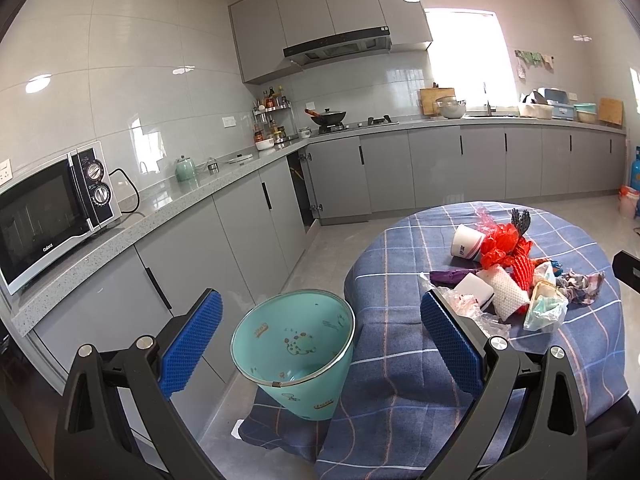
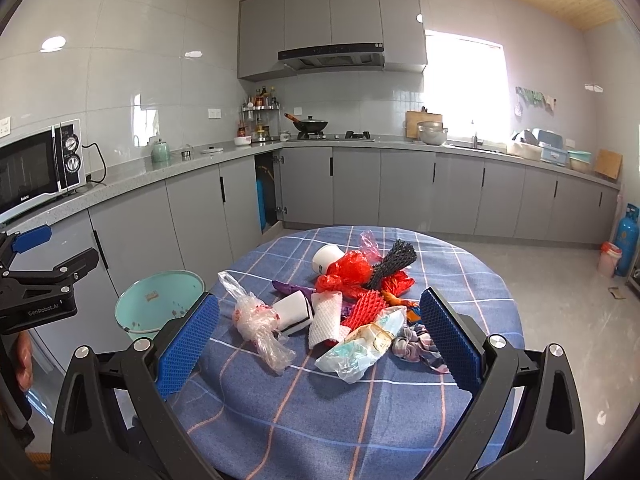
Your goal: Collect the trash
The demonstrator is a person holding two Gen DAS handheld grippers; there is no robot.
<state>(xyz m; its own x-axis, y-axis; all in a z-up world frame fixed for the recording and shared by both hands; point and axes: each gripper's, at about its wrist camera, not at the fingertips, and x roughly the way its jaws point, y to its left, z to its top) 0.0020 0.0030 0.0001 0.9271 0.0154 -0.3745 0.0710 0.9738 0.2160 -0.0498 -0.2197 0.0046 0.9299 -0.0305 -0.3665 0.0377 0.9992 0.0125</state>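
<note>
A pile of trash lies on a round table with a blue checked cloth (image 2: 360,408): a clear plastic bag (image 2: 260,322), white foam netting (image 2: 326,320), a white paper cup (image 2: 326,260), a red plastic bag (image 2: 348,270), red foam netting (image 2: 366,308), a black net sleeve (image 2: 392,262). A teal waste bin (image 1: 294,350) stands on the floor at the table's left edge; it also shows in the right wrist view (image 2: 156,304). My left gripper (image 1: 320,314) is open and empty above the bin. My right gripper (image 2: 320,318) is open and empty, just in front of the pile.
Grey kitchen cabinets and a counter run along the left and back walls, with a microwave (image 1: 52,216) on the left counter. One cabinet door at the corner (image 2: 266,196) stands open. A blue gas cylinder (image 2: 626,240) and a small bin (image 2: 608,258) stand at the far right.
</note>
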